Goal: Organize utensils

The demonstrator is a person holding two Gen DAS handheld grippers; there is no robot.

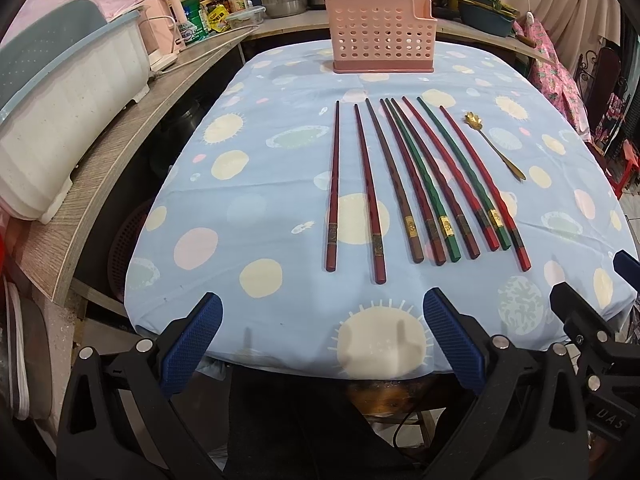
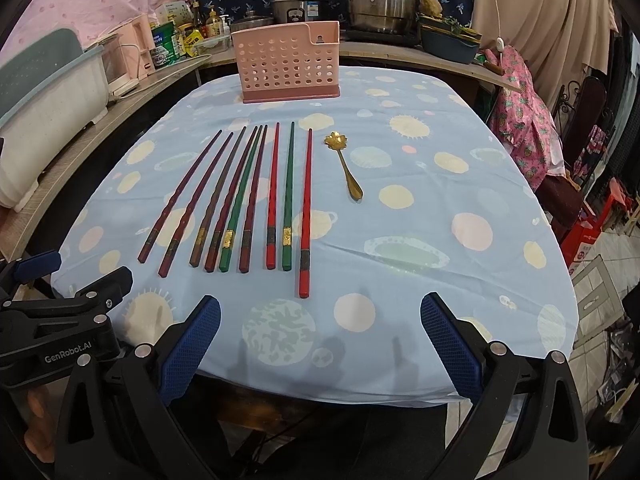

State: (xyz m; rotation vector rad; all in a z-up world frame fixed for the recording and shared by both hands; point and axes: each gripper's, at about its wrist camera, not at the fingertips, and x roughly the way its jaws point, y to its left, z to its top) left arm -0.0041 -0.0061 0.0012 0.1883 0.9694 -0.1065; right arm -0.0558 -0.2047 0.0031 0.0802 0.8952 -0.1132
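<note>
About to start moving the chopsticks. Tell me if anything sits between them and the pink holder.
Nothing visible does. Only bare tablecloth lies between the chopsticks and the pink holder. The gold spoon lies off to their right, outside that stretch. Both the left gripper and the right gripper are open and empty.

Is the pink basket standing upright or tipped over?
Upright. The pink basket stands on its flat base on the tablecloth, with its open top facing up. Its inside is not visible.
</note>
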